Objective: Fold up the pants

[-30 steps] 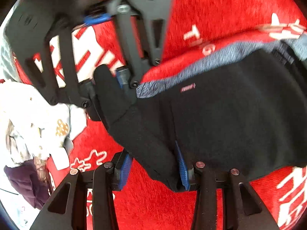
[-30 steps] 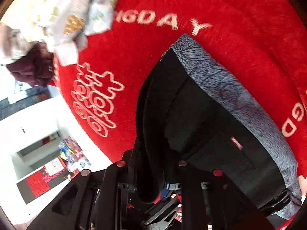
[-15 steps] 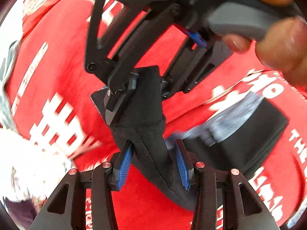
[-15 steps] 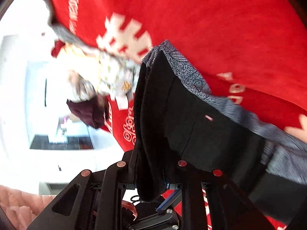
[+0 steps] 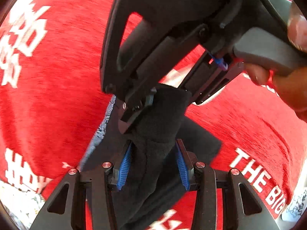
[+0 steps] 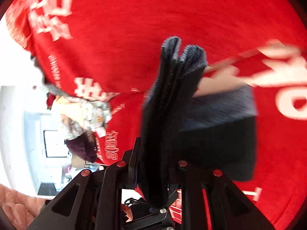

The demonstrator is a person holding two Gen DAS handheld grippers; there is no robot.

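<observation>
The black pants (image 5: 153, 145) hang bunched between both claws above the red printed cloth (image 5: 57, 76). The left claw (image 5: 153, 164) holds a thick fold between its blue pads (image 5: 124, 164). The right claw (image 5: 153, 103) clamps the same fold just beyond it, a hand (image 5: 284, 72) on its handle. A heap of pale clothes (image 6: 84, 113) lies well apart at the cloth's edge.
</observation>
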